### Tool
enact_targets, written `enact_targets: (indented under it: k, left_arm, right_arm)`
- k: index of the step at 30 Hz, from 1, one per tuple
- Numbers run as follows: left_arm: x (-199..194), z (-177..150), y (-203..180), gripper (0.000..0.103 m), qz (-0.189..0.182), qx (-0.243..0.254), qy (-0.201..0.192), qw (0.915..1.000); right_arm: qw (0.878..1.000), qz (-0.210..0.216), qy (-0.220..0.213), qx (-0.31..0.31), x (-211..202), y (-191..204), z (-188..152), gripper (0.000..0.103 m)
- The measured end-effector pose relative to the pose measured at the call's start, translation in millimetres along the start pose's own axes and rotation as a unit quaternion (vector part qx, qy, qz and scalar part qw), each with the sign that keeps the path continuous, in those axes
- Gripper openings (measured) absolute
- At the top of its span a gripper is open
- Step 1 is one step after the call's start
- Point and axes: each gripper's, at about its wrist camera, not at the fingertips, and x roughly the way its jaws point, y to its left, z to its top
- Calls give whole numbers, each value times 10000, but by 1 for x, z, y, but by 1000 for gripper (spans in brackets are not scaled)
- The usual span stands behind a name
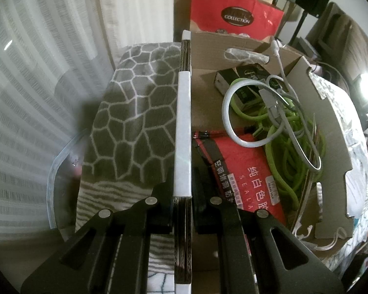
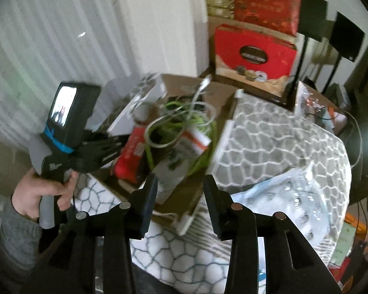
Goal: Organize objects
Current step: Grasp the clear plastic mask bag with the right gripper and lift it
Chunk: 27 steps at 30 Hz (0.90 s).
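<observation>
The left tool (image 1: 182, 210) is clamped on the left wall of an open cardboard box (image 1: 336, 132), its pads pressed on either side of the wall's corrugated, white-taped edge. The box sits on a worktop covered by a cloth (image 1: 135, 112) with a grey-and-white cell pattern.

Inside the box, a coil of green cable (image 1: 289, 161) fills the right half, tangled with a white cable (image 1: 227, 112) and a grey cable (image 1: 285, 125) whose plug end sticks up over the far wall. A red packet (image 1: 247, 169) printed with white characters lies on the box floor at the near left corner, just beside the gripped wall. A dark small box (image 1: 235, 83) lies towards the far wall, partly under the cables.

In the right wrist view, the right tool (image 2: 180, 203) stands open with nothing between its pads, above the near corner of the box, where a white packet (image 2: 181, 161) with an orange strip lies on top of the green cable. A bare hand (image 2: 40, 192) in a grey sleeve holds the left tool's handle at the box's left side. A clear plastic bag (image 2: 292, 196) lies on the cloth to the right of the box. Behind the box stands a red gift carton (image 2: 255, 54).
</observation>
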Motion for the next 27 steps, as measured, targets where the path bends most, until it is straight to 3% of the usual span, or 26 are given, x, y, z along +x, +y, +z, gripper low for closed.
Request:
enact_targets:
  k: [7,18,27]
  left_arm:
    - [1,0,-1,10,6,32,-11,10000]
    - [1,1,-2,10,19,81,-21,10000]
    - [1,1,0,10,8,103,-26,9999]
  right_arm:
    - [9980,-388,-210,454,-17,-55,-5,47]
    - [9875,-988,-113,1219,-19,-140,-37,48]
    - [9779,-983,38,1846,-20,-181,-88,48]
